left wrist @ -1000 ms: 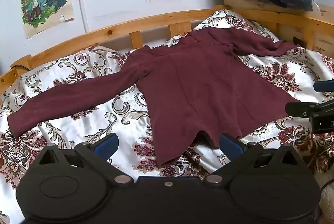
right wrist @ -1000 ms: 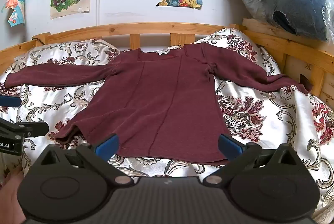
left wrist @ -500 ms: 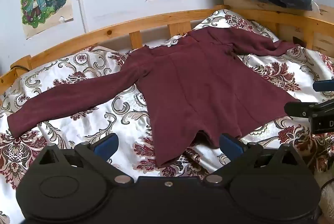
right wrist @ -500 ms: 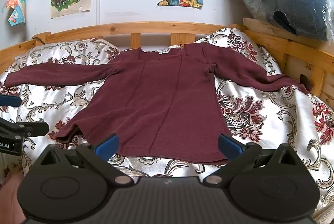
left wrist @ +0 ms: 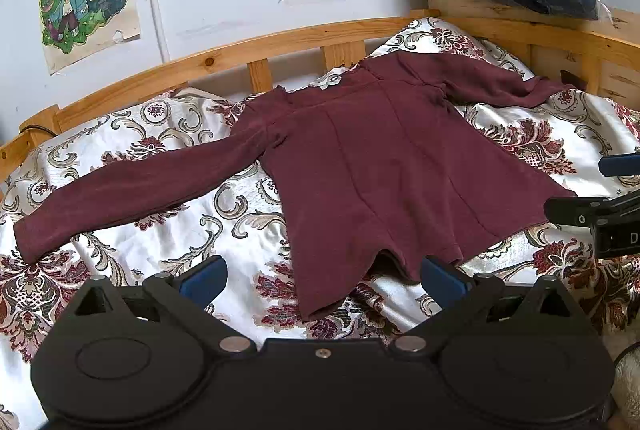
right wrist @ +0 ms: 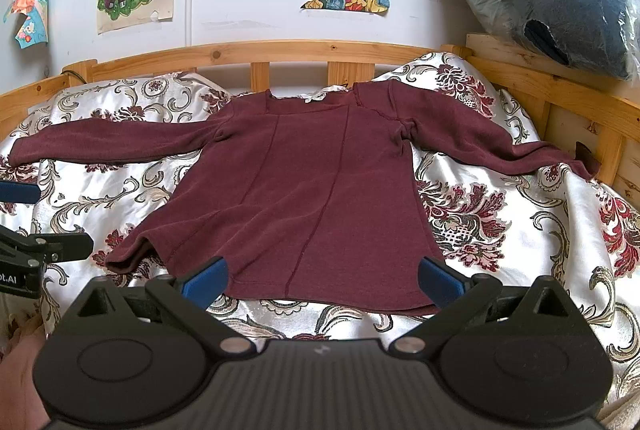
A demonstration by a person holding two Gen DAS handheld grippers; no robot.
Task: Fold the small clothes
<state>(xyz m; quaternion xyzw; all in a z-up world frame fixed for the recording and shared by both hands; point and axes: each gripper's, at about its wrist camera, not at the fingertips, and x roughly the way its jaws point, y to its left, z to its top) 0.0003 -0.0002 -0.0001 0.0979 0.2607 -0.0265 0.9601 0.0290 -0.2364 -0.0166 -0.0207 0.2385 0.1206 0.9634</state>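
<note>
The maroon top (right wrist: pixel 304 197) lies flat on the patterned bedspread (right wrist: pixel 520 230), neck toward the wooden bed rail (right wrist: pixel 280 49), and serves as the landmark here. At its left, one sleeve (right wrist: pixel 112 145) stretches straight out across the bedspread; at its right, the other sleeve (right wrist: pixel 500 145) runs out toward the corner of the rail, its cuff near the slats. No fold shows anywhere, so by the look of it the garment is spread and ready while the folding itself is not yet begun: both sleeves have to come in over the body and the body has to be doubled. The left hand-held gripper (left wrist: pixel 322 280) hovers just off the top's near-left hem corner, jaws spread wide and empty, the rumpled corner (left wrist: pixel 320 306) lying between its blue fingertips (left wrist: pixel 204 280) but untouched. The right hand-held gripper (right wrist: pixel 322 280) hovers at the near hem toward the top's right side, likewise released and holding nothing, with the hem edge running between its blue fingertips (right wrist: pixel 440 280). Each gripper shows at the edge of the other's view, level with the hem.
</note>
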